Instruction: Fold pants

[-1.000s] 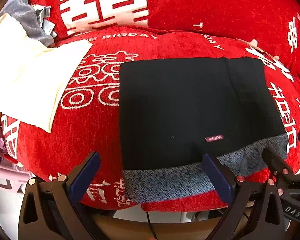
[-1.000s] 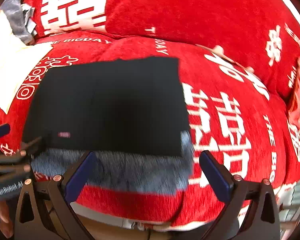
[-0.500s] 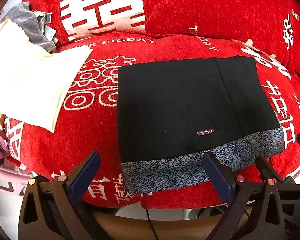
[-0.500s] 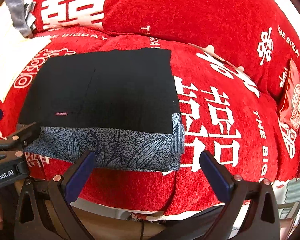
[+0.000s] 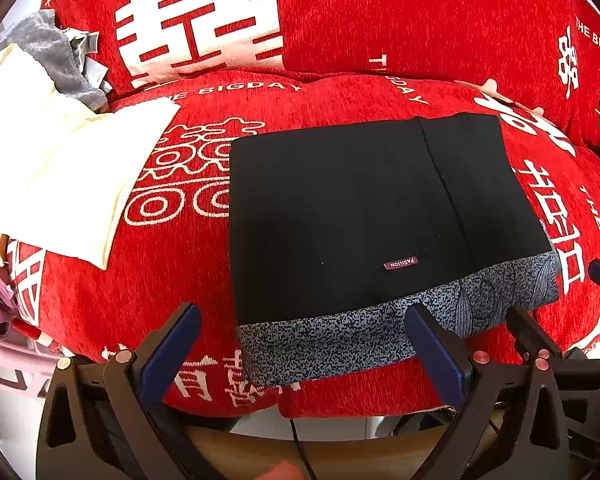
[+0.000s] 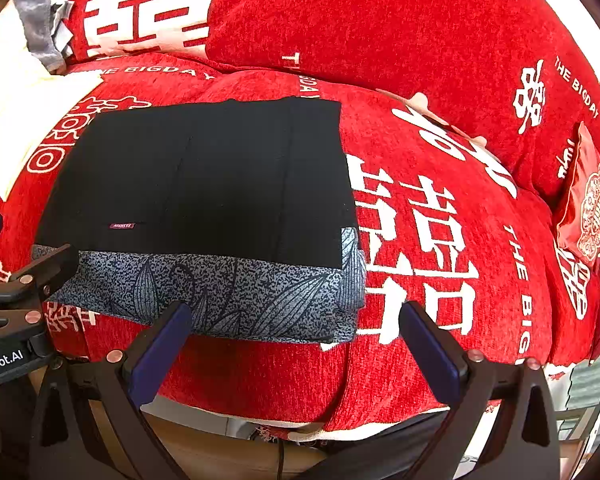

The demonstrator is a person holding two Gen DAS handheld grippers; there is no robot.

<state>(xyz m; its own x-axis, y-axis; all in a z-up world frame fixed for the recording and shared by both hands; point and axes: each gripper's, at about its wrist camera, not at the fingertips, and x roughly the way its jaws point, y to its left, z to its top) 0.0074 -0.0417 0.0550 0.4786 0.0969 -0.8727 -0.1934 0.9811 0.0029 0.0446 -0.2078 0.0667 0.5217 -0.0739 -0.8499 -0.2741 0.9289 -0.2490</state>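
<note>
The black pants [image 5: 364, 208] lie folded into a flat rectangle on the red sofa seat, with a grey leaf-patterned layer [image 5: 380, 332] showing along the near edge and a small "FASHION" label on top. They also show in the right wrist view [image 6: 204, 176]. My left gripper [image 5: 300, 344] is open and empty, held just in front of the near edge. My right gripper [image 6: 296, 340] is open and empty, in front of the pants' near right corner. Each gripper's fingers show at the edge of the other's view.
The red sofa cover [image 5: 420, 20] with white characters covers seat and backrest. A cream cloth [image 5: 48, 168] and a grey garment [image 5: 56, 56] lie at the left. A small red cushion [image 6: 584, 208] sits at the right. A pink plastic object [image 5: 0, 352] is low at the left.
Both grippers have drawn back a little from the pants, open throughout. The pants lie still; the view has sharpened after motion blur.
</note>
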